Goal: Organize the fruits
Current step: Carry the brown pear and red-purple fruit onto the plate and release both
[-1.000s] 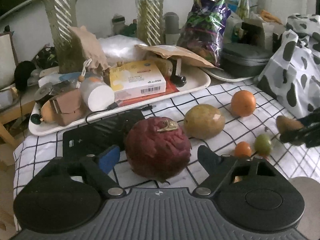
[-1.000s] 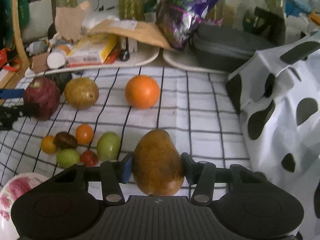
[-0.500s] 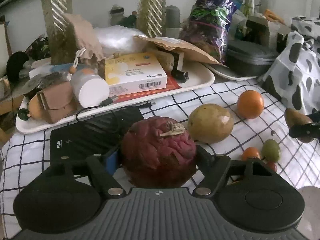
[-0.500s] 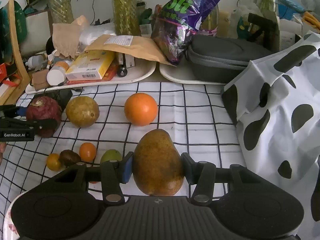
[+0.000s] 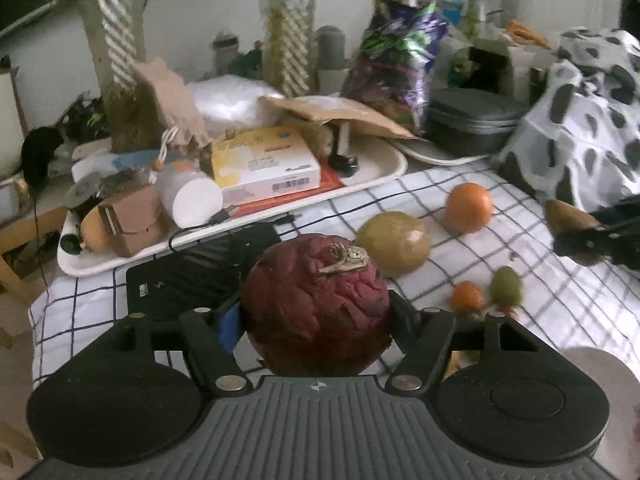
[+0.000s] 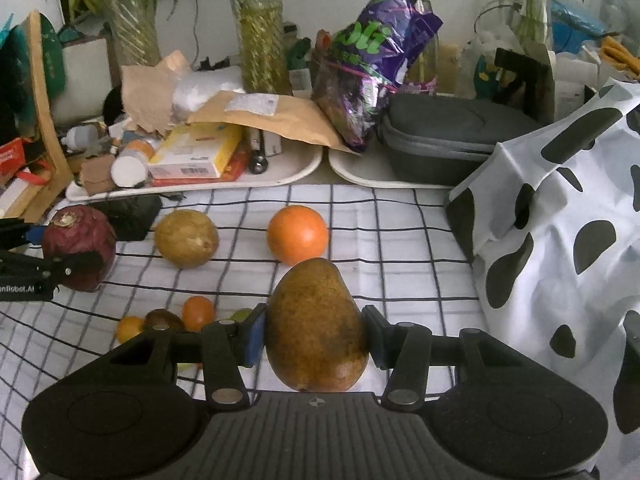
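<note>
In the left wrist view a wrinkled dark-red fruit [image 5: 312,292] fills my left gripper [image 5: 316,316]. The jaws are closing and both pads press its sides. The right wrist view shows that fruit [image 6: 78,248] at the far left, just above the checked cloth [image 6: 400,248]. A brown-yellow mango [image 6: 316,312] is clamped in my right gripper [image 6: 316,332], which is shut on it above the cloth. Lying loose on the cloth are an orange [image 6: 298,234], a yellow-brown round fruit [image 6: 186,238] and several small fruits [image 6: 198,312].
Two white trays [image 6: 304,164] piled with boxes, bags and a grey case [image 6: 448,132] line the far side. A black flat device [image 5: 200,268] lies behind the red fruit. A spotted cloth [image 6: 560,220] rises on the right. A pale plate rim [image 5: 592,364] shows at lower right.
My left jaws have come in from either side of the red fruit until the pads touch it, and the fruit has come slightly off the cloth. The right gripper still holds the mango.
</note>
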The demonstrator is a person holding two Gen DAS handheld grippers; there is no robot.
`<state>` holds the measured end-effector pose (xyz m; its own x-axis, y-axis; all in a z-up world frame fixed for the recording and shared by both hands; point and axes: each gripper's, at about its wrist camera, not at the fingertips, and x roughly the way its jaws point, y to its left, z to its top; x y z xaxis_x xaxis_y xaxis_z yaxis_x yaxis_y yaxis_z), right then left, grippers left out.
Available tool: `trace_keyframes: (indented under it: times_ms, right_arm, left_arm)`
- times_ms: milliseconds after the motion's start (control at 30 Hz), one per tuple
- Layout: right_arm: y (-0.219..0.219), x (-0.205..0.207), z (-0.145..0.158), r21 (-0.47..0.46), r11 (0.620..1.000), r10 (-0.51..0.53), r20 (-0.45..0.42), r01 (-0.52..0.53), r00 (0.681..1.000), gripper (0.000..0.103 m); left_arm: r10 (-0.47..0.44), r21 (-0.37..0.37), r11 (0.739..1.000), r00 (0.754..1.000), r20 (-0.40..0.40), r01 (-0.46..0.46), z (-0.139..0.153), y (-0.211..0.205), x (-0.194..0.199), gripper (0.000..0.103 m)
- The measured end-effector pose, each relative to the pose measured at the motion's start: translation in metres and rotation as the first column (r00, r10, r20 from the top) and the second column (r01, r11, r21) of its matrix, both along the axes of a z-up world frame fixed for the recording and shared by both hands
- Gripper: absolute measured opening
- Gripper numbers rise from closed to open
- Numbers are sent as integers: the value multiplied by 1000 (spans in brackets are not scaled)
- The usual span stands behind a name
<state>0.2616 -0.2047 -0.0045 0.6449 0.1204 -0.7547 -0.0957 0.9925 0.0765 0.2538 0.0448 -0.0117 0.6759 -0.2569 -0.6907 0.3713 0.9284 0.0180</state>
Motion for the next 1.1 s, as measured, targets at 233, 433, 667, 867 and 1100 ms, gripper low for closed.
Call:
trace_keyframes:
  times_ms: [233,433,667,867,1100]
  right_arm:
    - [12,-18,5,19,999,41,8,-41,999,52]
    - [20,-37,7,41,997,71,1,-71,997,51]
    - [29,-60,8,54,993,110,-3,-109,994,52]
    - [27,-74,10,65,993,94,-4,-94,996,52]
    - [27,-89,10,64,994,90,-16,-89,996,52]
  left_arm:
    - [-32,-24,999,999,20,33,16,-4,-38,68]
    - [-67,-41,997,998,11,68,20,-14,-66,68]
    - [-100,-58,993,995,0,100,19,-26,-92,68]
    - [-132,-61,990,991,-22,130,13,-41,-111,68]
    - [-178,-49,983,981,-75,175,-4,-59,-125,68]
